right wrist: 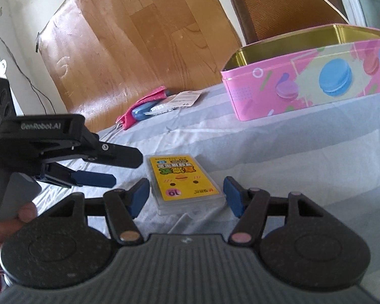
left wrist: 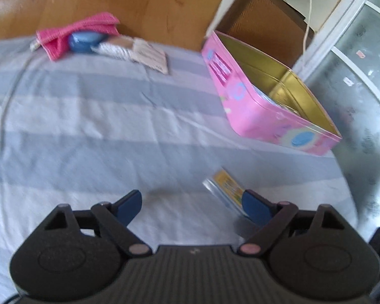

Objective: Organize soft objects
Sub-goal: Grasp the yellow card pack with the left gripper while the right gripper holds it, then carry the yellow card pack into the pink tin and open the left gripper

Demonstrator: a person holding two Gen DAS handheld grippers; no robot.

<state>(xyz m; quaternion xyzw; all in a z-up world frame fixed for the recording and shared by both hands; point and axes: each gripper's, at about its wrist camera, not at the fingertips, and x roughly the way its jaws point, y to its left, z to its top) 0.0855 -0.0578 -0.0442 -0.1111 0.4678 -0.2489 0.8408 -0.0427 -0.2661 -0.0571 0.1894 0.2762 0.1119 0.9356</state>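
Observation:
A yellow-labelled clear packet lies flat on the striped sheet between the open fingers of my right gripper, which is not closed on it. It also shows in the left wrist view, beside the right fingertip of my left gripper, which is open and empty. My left gripper also shows in the right wrist view, to the left of the packet. An open pink tin with a gold inside stands at the right; it also shows in the right wrist view. A pink cloth lies at the far edge.
By the pink cloth lie a blue round object, a white knitted item and a paper tag. A wooden board stands behind the bed. A brown chair back is behind the tin. The bed's edge drops off at the right.

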